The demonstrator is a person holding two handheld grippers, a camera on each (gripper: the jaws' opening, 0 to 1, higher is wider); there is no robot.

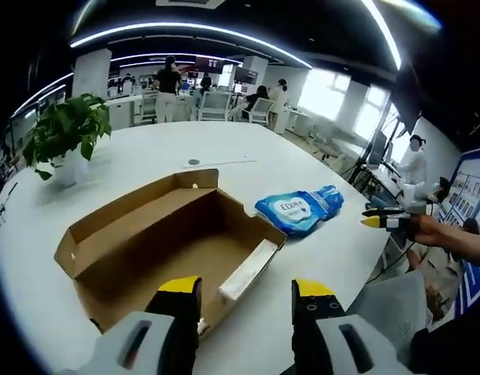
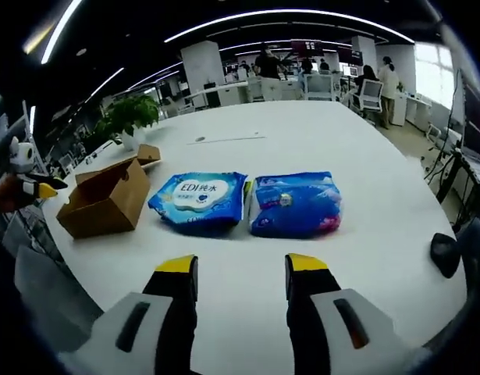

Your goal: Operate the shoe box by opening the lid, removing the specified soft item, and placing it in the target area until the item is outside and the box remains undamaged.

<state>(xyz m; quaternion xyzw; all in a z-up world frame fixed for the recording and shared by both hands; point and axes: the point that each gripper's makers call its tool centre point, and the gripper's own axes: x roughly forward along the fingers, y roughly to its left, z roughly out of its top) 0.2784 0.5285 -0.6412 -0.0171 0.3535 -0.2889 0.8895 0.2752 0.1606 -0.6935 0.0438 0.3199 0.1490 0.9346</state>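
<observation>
A: Nearest first: the left gripper (image 1: 247, 291), black jaws with yellow tips. Wide apart, holding nothing. Same for the right gripper (image 2: 240, 269): wide, nothing between.

B: And just past the left jaws?

A: A brown cardboard shoe box (image 1: 158, 242), close to the near edge of the big white table (image 1: 146, 160). Lid folded back, open. Looks bare inside, apart from a pale card flap along one side.

B: And the soft thing?

A: Out already. A soft light-blue pack with a white label (image 2: 199, 201), lying flat on the table, just beside the box. Next to it, touching or nearly, a darker blue soft pack (image 2: 296, 205).

B: Any marked spot for it?

A: None to be seen. Can't tell the asked-for pack from the other, either.

B: What to do, then, to do it well?

A: Probably just back off nicely. Keep both pairs of jaws wide and high. Lift straight up, no sweeping sideways. No bumping the thin box wall, no pressing on the open lid. Bends easily, by the look of it. No dragging the packs toward the table edge.

B: Further off?

A: A green leafy plant in a white pot (image 1: 64, 137), well beyond the box. Then desks, chairs and people, far away.
</observation>
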